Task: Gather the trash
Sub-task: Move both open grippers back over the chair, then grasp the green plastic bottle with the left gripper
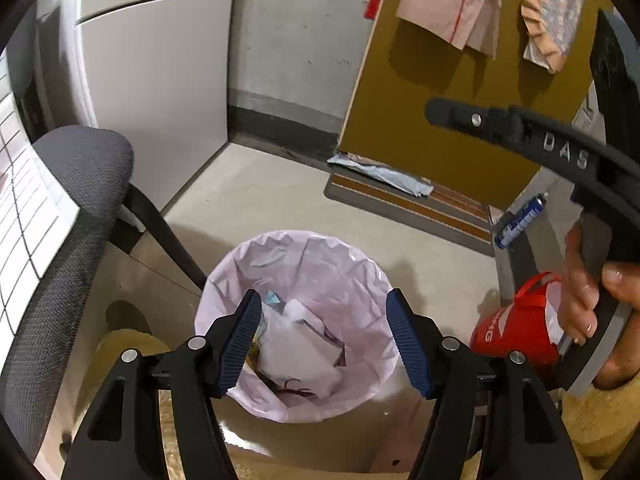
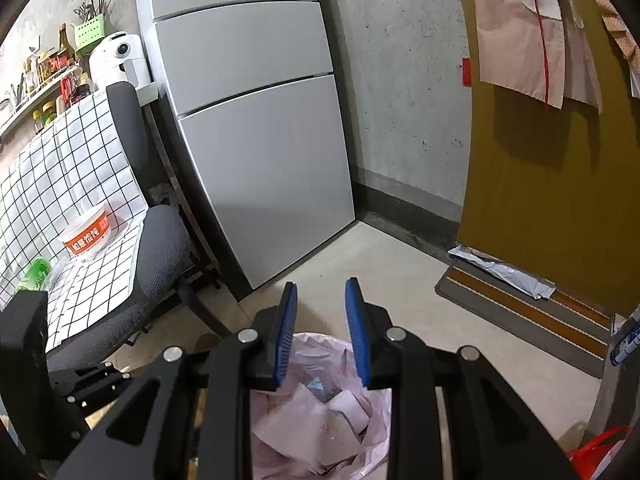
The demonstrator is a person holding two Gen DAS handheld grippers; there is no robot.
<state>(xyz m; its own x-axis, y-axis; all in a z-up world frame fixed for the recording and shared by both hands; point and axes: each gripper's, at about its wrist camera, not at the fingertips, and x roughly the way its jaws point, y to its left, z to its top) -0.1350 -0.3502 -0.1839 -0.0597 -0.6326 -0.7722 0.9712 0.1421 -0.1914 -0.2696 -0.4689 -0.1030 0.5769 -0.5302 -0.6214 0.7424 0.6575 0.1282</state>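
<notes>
The left hand-held gripper [image 1: 323,336] hangs directly over the round bin lined with a pale pink plastic bag [image 1: 362,268], jaws spread wide with nothing between them: a placement that suits dropping waste straight in. Crumpled white paper trash [image 1: 304,352] lies inside the liner. The right hand-held gripper [image 2: 321,332] hovers at the bin's near rim, jaws partly apart and empty, seemingly just waiting.

Uncollected items likely remain on the checked-cloth surface [image 2: 36,200]: an orange-and-white instant-food tub [image 2: 89,233] and a green bottle [image 2: 34,274]. The grey fabric chair [image 1: 76,184] crowds the bin's left; a red shopping bag [image 1: 516,324] sits just right.
</notes>
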